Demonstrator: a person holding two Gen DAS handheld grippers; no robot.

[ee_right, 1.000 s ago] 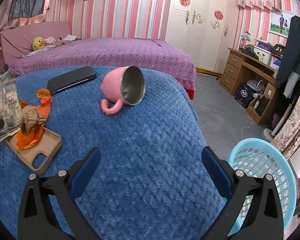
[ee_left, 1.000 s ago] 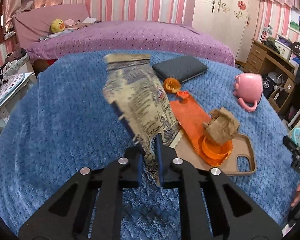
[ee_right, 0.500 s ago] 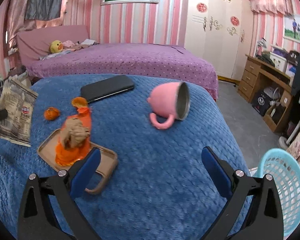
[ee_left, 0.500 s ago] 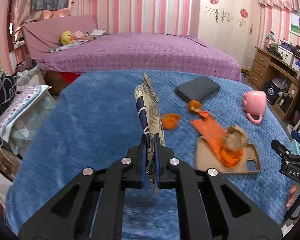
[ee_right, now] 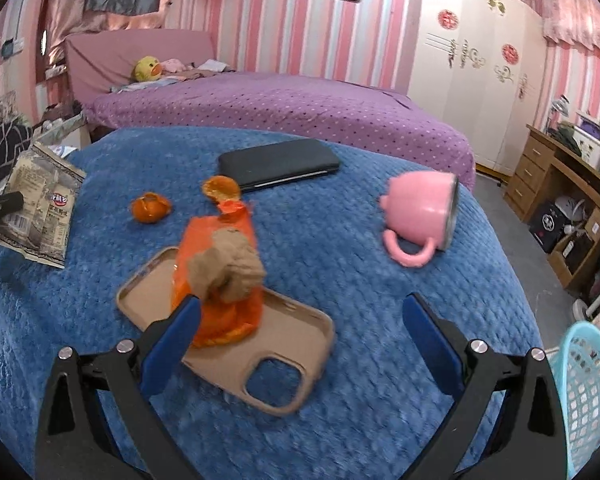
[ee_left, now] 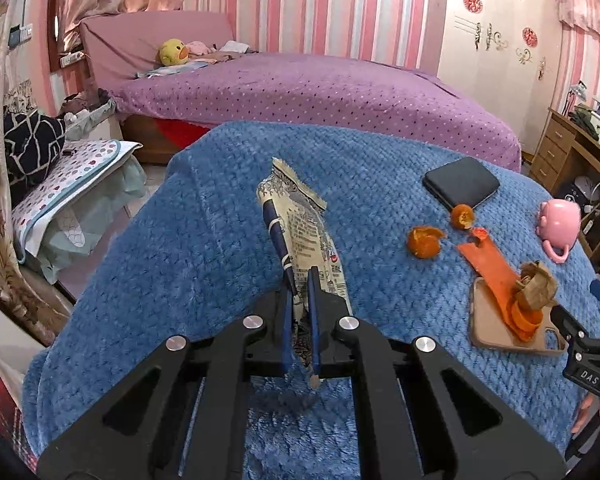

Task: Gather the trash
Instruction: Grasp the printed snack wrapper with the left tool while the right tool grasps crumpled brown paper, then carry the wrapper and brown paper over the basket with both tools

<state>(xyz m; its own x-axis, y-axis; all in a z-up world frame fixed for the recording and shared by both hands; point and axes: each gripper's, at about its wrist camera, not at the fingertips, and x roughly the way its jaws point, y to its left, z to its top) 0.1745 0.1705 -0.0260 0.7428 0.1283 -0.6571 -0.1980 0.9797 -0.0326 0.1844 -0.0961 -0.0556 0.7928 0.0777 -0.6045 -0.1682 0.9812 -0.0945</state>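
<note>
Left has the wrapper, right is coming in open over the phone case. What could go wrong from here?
1. The left gripper pinches only the wrapper's bottom edge; it may slip out on the way to the basket.
2. The orange bag and paper wad sit on the phone case; the open right gripper may grab or drag the case too.

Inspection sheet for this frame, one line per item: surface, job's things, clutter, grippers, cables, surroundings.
Surface: blue blanket covers the table.
Job's things: snack wrapper lifted clear; orange wrapper and brown paper wad lie on the phone case; two peel pieces beside them; blue basket off the table's right edge.
Clutter: black phone, tipped pink mug.
Grippers: left gripper shut on the snack wrapper; right gripper open, empty.
Cables: nothing seen.
Surroundings: purple bed, wardrobe.
</note>
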